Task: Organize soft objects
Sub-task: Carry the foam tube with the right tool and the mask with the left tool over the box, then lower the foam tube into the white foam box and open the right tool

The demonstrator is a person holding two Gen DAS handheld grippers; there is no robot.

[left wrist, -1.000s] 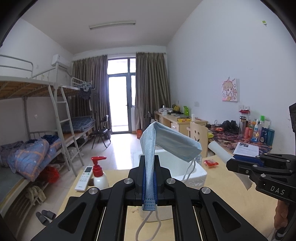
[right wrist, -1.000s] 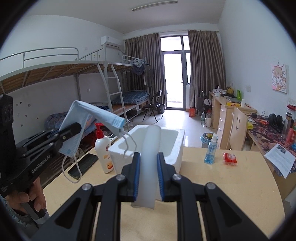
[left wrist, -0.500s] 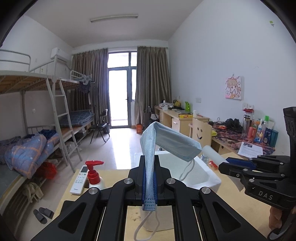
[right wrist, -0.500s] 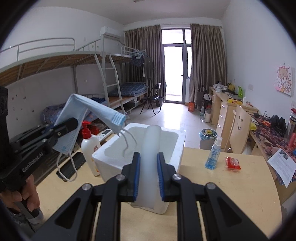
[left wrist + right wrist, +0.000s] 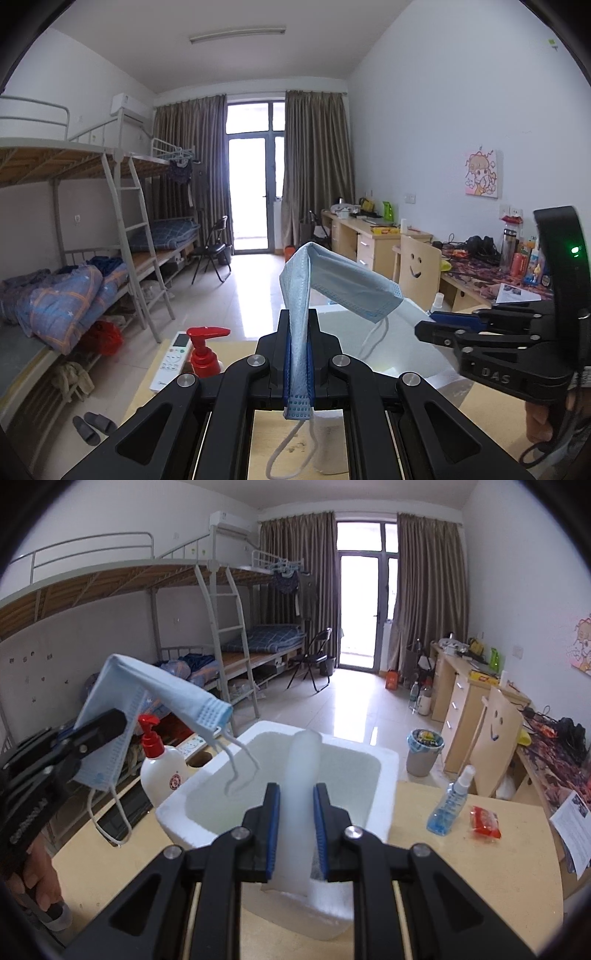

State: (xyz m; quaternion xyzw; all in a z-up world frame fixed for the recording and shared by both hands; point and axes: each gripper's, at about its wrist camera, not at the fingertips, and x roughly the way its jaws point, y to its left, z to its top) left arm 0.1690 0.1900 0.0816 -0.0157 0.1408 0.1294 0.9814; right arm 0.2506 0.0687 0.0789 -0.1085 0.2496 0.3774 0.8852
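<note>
My left gripper (image 5: 298,350) is shut on a light blue face mask (image 5: 332,284) that folds over to the right, its ear loops dangling. In the right wrist view the mask (image 5: 147,698) hangs at the left edge of the white foam box (image 5: 384,775), one loop inside it. My right gripper (image 5: 296,830) is shut on a white foam sheet (image 5: 301,782) held over the box's near side. In the left wrist view the right gripper (image 5: 428,328) shows at right, beside the foam box (image 5: 402,354).
A white pump bottle with a red top (image 5: 162,771) and a remote (image 5: 173,360) lie left of the box. A blue spray bottle (image 5: 448,801), a red packet (image 5: 485,821) and a paper (image 5: 572,812) lie on the wooden table (image 5: 461,886) at right.
Both grippers have moved forward and closer to the foam box. The mask's loop now hangs inside the box, and the foam sheet is above its near side.
</note>
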